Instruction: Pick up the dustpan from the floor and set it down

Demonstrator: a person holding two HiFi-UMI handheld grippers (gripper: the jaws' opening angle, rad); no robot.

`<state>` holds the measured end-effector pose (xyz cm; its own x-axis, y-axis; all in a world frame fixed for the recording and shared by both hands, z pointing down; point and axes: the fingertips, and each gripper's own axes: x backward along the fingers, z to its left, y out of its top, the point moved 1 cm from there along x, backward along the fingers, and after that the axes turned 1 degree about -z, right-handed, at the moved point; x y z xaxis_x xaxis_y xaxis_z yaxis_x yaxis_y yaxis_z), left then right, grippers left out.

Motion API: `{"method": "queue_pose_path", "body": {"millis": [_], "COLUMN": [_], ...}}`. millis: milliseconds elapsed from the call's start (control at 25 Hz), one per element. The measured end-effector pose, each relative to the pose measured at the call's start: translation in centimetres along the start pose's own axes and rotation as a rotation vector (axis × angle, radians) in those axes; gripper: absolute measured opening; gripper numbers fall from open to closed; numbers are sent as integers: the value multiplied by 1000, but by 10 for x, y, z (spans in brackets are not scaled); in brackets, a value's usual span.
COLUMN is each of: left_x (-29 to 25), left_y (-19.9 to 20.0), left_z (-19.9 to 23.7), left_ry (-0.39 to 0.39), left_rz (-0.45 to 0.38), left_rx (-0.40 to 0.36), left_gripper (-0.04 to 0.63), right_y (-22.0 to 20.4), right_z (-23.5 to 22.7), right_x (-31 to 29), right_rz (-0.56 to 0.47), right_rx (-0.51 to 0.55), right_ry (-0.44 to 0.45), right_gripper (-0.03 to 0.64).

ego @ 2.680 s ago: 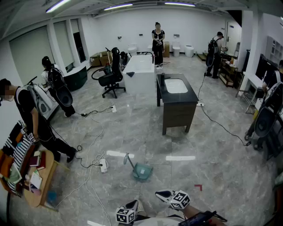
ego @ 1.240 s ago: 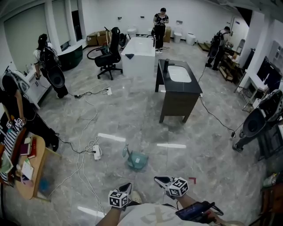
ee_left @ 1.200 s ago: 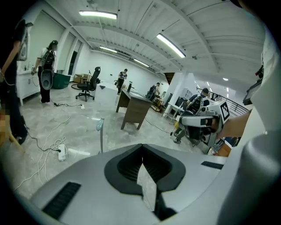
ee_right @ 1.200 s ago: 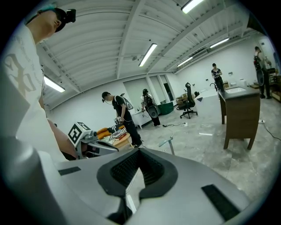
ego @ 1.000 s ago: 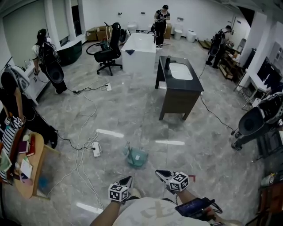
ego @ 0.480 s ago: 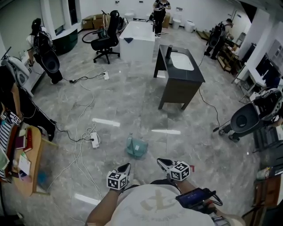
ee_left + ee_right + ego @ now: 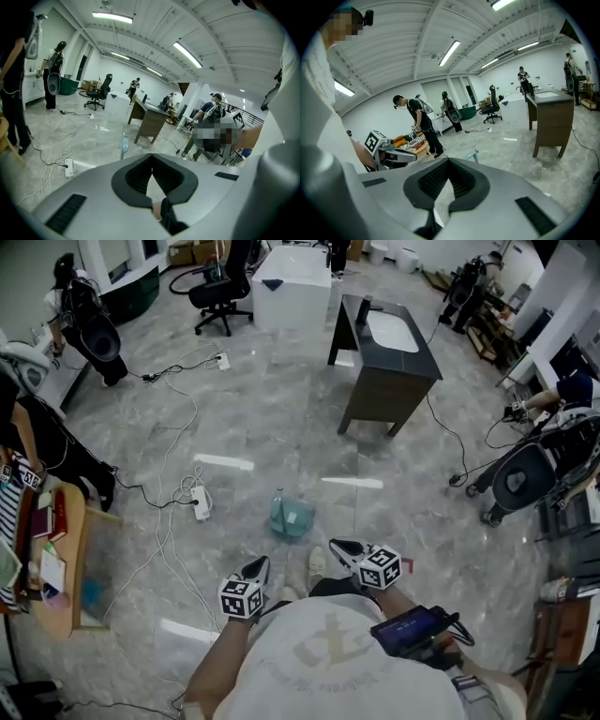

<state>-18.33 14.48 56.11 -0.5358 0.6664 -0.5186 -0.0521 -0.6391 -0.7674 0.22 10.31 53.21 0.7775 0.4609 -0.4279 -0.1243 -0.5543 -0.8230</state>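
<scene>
The teal dustpan (image 7: 291, 517) lies on the grey marble floor with its handle pointing up and left, a short way ahead of both grippers. My left gripper (image 7: 261, 563) hangs below and left of it, jaws shut and empty. My right gripper (image 7: 337, 546) is below and right of it, also shut with nothing held. In the left gripper view the dustpan's handle (image 7: 123, 143) shows just above the shut jaws of the left gripper (image 7: 151, 157). In the right gripper view the handle (image 7: 475, 153) peeks over the right gripper (image 7: 448, 161).
A white power strip (image 7: 199, 503) and loose cables lie left of the dustpan. A dark vanity cabinet (image 7: 386, 381) stands ahead. A wooden table (image 7: 64, 563) is at the left, a black round machine (image 7: 517, 480) at the right. People stand around the room.
The person has walked forward: the dustpan now sits much closer to both grippers and nearer the view's middle. Both grippers stayed shut and empty.
</scene>
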Motion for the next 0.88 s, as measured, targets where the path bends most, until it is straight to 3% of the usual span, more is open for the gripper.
{"method": "queue_pose_path", "body": {"millis": [400, 880], "left_x": [0, -52], "left_y": [4, 44], "left_z": [31, 51], "left_ry": [102, 151], "left_rz": [9, 63], "left_rx": [70, 101], "left_gripper": [12, 12], "right_y": [24, 61], "right_z": [-22, -86], "right_x": [-44, -85], "right_rz": [25, 66], "right_rx": [15, -2], "right_ry": [84, 134], "right_gripper": [17, 17]}}
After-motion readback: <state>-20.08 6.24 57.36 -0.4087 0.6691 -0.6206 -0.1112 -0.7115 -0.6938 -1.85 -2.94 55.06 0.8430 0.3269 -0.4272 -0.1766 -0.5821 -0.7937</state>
